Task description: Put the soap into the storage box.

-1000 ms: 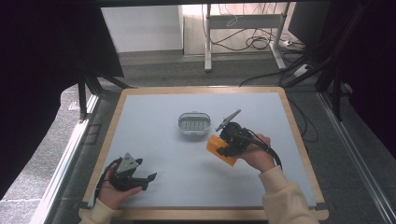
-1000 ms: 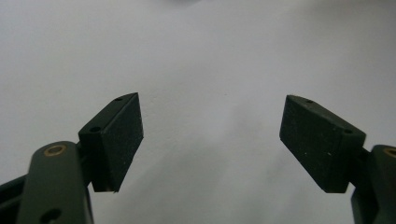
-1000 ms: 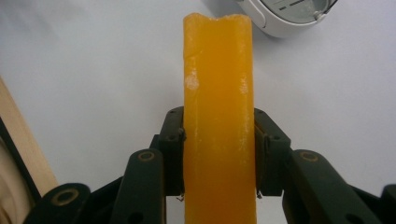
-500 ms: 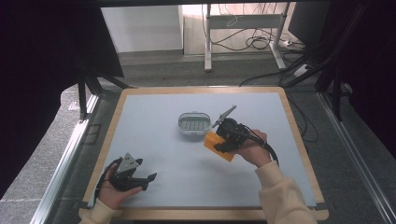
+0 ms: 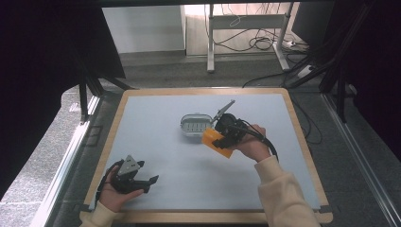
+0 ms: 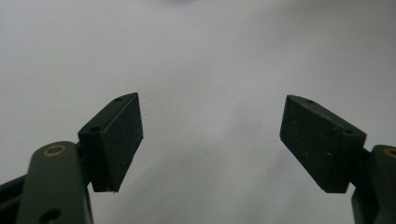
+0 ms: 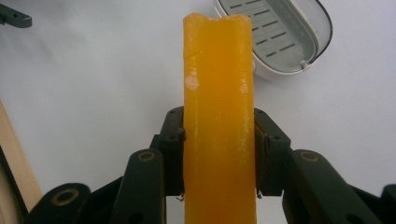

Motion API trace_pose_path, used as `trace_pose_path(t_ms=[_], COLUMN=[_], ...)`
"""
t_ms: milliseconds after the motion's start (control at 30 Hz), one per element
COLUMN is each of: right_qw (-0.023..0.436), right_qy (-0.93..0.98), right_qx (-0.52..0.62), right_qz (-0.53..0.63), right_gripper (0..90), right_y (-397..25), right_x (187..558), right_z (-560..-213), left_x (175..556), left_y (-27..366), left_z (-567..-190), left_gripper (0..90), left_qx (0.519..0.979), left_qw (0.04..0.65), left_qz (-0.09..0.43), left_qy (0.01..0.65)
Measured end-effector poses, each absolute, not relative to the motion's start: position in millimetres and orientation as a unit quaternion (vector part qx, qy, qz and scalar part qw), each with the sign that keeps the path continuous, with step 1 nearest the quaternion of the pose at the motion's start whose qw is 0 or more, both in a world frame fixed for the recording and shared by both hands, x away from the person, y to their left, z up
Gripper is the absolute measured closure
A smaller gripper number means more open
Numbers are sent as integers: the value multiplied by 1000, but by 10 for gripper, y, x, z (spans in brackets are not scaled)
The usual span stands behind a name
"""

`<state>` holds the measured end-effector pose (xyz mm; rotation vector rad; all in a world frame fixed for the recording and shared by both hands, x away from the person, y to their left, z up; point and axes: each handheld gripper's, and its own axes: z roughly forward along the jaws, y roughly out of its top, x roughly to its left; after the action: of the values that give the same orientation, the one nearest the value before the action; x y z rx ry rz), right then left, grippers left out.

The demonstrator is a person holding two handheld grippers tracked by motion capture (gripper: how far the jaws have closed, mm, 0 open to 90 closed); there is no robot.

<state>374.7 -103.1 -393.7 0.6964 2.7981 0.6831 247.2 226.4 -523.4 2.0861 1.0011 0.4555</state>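
Fingers first: your right gripper [image 7: 218,154] is clamped on an orange soap bar [image 7: 219,121], the two black pads pressed flat against its long sides, and the bar stands straight up out of the grip, well past the fingertips in the right gripper view. In the high view your right hand [image 5: 250,144] holds that gripper [image 5: 223,137] near the middle of the bench [image 5: 156,123], with the soap bar [image 5: 216,142] tilted and sitting just beside the near right edge of a grey soap dish [image 5: 195,125]. Whether the bar touches the bench surface you cannot tell from these views. In the right gripper view the dish [image 7: 280,37] lies ahead and to the right of the bar's tip, its slotted floor open and unoccupied. Your left gripper [image 6: 212,140] has its fingers wide apart with nothing between them, just pale bench surface beneath. In the high view your left hand [image 5: 116,189] rests that gripper [image 5: 151,182] at the near left corner, close to the wooden rim [image 5: 101,161] and well apart from the dish. You have broad bare surface between the two grippers, more to the left of and beyond the dish, and a wide strip between your right hand and the right rim.
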Motion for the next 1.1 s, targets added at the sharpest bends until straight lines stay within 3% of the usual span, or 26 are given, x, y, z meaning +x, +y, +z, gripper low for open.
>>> trace_pose_path(t_ms=[1100], right_qw=[94], right_qy=[943], right_qx=[216], right_qz=[237], right_gripper=[617], right_y=[-982], right_x=[4106], right_z=[-3891], left_x=[2472], left_y=[2279], left_z=[-5233], left_gripper=[209], left_qx=[816], left_qw=[383], left_qz=[178], left_qy=[395])
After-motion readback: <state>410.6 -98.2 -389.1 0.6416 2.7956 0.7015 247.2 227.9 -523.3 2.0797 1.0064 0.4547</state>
